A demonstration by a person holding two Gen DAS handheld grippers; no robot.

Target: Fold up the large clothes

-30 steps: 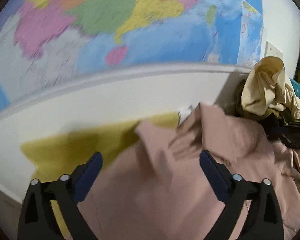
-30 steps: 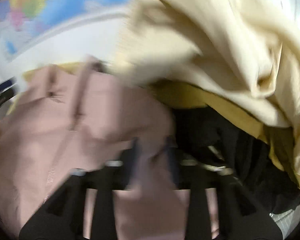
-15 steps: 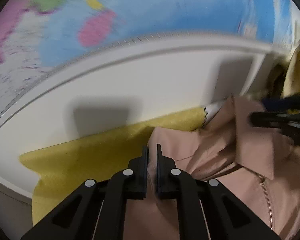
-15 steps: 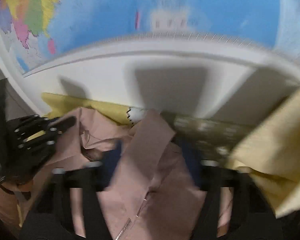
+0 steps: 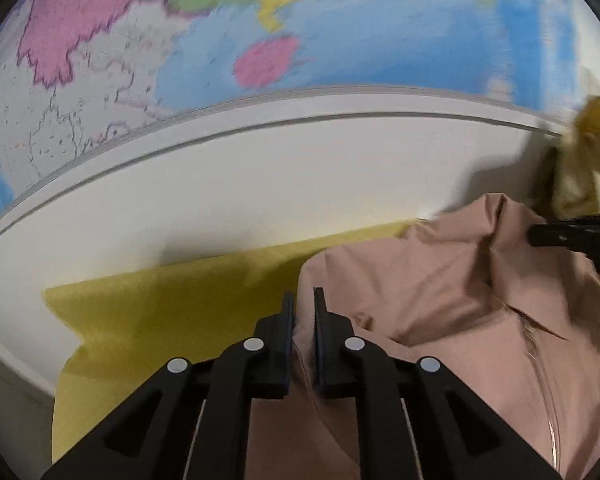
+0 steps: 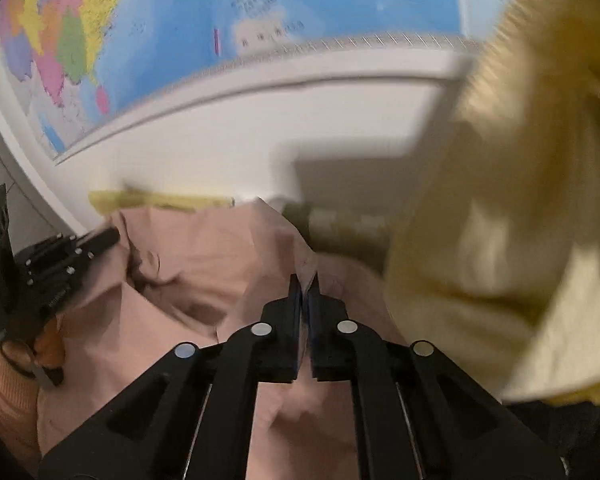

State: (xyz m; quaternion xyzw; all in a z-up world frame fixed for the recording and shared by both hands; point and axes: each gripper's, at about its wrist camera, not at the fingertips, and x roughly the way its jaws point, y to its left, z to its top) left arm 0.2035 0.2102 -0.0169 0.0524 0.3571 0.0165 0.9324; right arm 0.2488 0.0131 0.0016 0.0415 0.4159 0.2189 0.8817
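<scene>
A dusty-pink zip garment (image 5: 452, 312) lies over a yellow cloth (image 5: 152, 308) on the table by the wall. My left gripper (image 5: 303, 300) is shut on the garment's left edge. My right gripper (image 6: 305, 282) is shut on a raised fold of the same pink garment (image 6: 204, 264). The right gripper's tip shows at the right of the left wrist view (image 5: 572, 234). The left gripper shows at the left of the right wrist view (image 6: 56, 264).
A coloured wall map (image 5: 260, 32) hangs above a white wall (image 5: 260, 184) right behind the table. A heap of cream-yellow clothing (image 6: 508, 240) lies close on the right, blurred, with dark clothing (image 6: 572, 432) under it.
A second ago the left jaws stood wide open over the pink garment; they have closed on its edge. The right gripper has lifted its fold up and away from the clothes heap.
</scene>
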